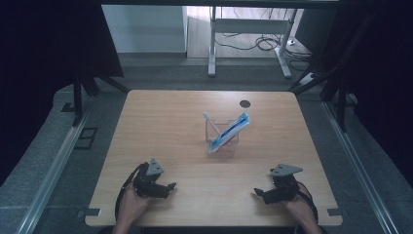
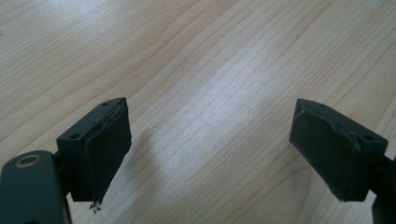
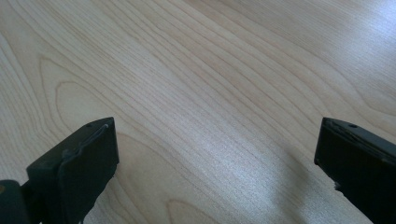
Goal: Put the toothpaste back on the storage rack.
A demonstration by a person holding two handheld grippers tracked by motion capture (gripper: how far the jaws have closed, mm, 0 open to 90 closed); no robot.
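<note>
- One clear box (image 1: 223, 141) sits on the table (image 1: 165, 122).
- One tube (image 1: 230, 131) and one toothbrush (image 1: 210, 123) lean inside the box.
- Two grippers wait near the box: left gripper (image 1: 171, 187) and right gripper (image 1: 256, 193), both spread wide, holding nothing.

On the light wooden table (image 1: 160, 122), a clear plastic box (image 1: 225, 141) stands at the middle. In it lean a blue-and-white tube (image 1: 231, 130) and a white-headed toothbrush (image 1: 210, 123). A small dark round hole (image 1: 244, 104) lies behind the box.
</note>
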